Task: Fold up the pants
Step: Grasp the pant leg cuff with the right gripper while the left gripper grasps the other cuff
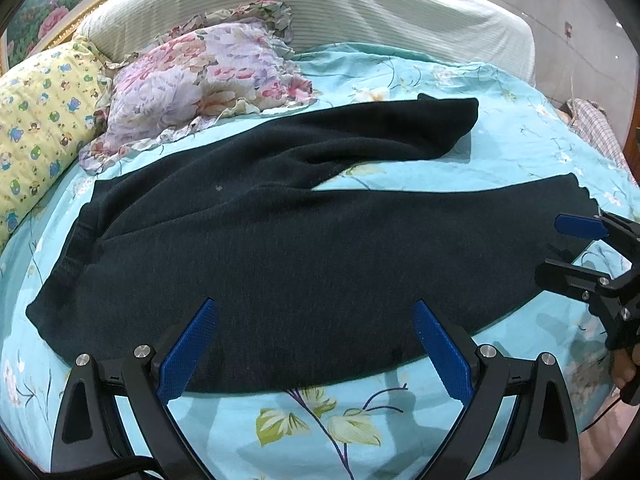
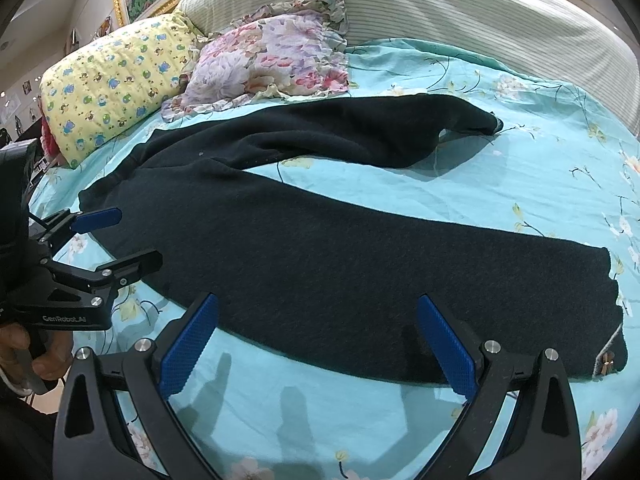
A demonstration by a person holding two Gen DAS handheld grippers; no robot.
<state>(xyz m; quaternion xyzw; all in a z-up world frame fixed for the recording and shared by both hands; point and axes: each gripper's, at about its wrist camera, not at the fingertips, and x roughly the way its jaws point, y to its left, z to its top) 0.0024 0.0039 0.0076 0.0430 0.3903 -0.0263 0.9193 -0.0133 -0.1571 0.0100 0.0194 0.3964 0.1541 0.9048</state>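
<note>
Dark pants (image 1: 304,248) lie spread flat on the bed, waistband at the left, two legs stretching right, the far leg angled away. In the right wrist view the pants (image 2: 340,264) run left to right, with the near leg's cuff at the right. My left gripper (image 1: 316,344) is open and empty, hovering over the near edge of the pants by the hip. My right gripper (image 2: 318,340) is open and empty above the near leg's edge. The right gripper also shows at the right in the left wrist view (image 1: 568,248), by the near cuff. The left gripper shows at the left in the right wrist view (image 2: 132,236).
The bed has a turquoise floral sheet (image 1: 400,432). A yellow cartoon-print pillow (image 1: 40,120) and a floral ruffled pillow (image 1: 200,80) lie at the far left by the pale striped headboard (image 1: 360,8). A checked cloth (image 1: 592,128) lies at the bed's right edge.
</note>
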